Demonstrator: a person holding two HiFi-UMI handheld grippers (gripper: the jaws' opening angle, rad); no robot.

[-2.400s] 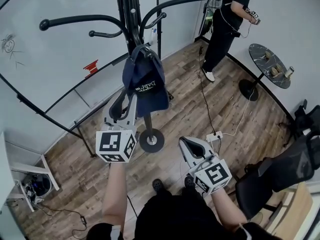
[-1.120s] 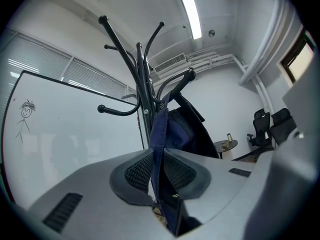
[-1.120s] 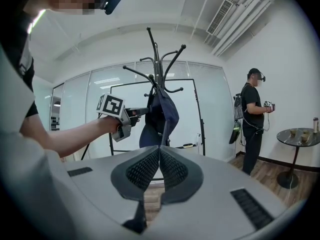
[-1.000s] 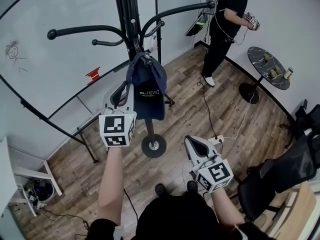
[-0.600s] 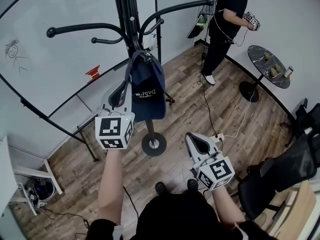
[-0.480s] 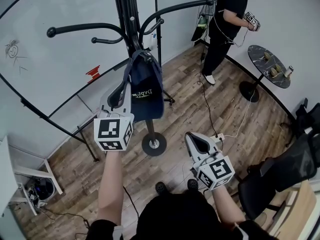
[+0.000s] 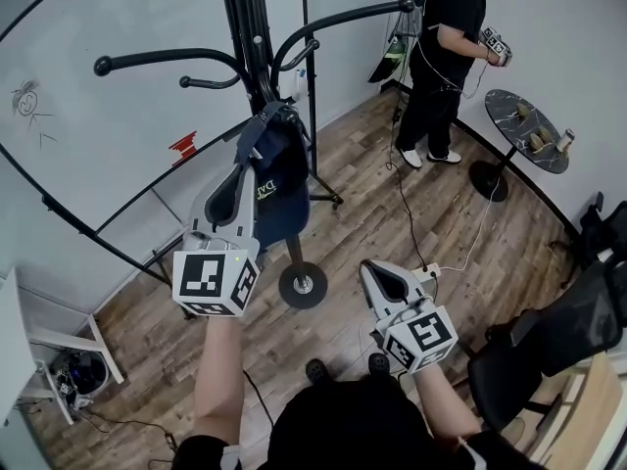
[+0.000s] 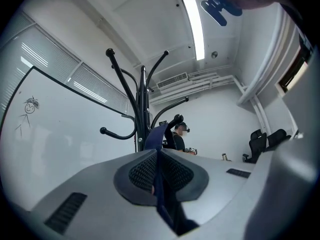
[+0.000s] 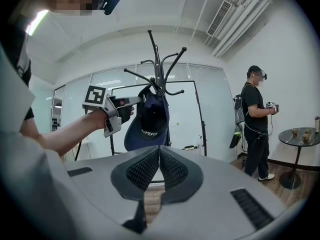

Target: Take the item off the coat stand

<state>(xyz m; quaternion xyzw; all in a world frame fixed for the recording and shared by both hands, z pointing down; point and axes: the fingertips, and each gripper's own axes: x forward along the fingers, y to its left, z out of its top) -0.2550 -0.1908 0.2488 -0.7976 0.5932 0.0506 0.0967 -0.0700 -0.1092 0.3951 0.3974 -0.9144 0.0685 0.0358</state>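
Note:
A navy cap (image 7: 277, 169) hangs from a hook of the black coat stand (image 7: 243, 27), pulled askew toward me. My left gripper (image 7: 250, 176) is shut on the cap's edge. In the left gripper view the navy fabric (image 8: 159, 136) runs up from between the pads (image 8: 142, 173) toward the coat stand (image 8: 142, 109). My right gripper (image 7: 377, 280) hangs low over the floor, shut with nothing in it. The right gripper view shows its pads (image 9: 142, 170) pressed together, and beyond them the cap (image 9: 149, 120), the stand (image 9: 159, 59) and my left gripper (image 9: 131, 102) at the cap's side.
The stand's round base (image 7: 299, 285) sits on the wood floor. A person in black (image 7: 441, 47) stands at the back right beside a small round table (image 7: 529, 125). A black chair (image 7: 578, 321) is at the right. A power strip (image 7: 423, 267) with cables lies on the floor.
My left gripper has closed on the cap's edge and drawn down and toward me. The cap has twisted and swung left with it. The right gripper has barely moved.

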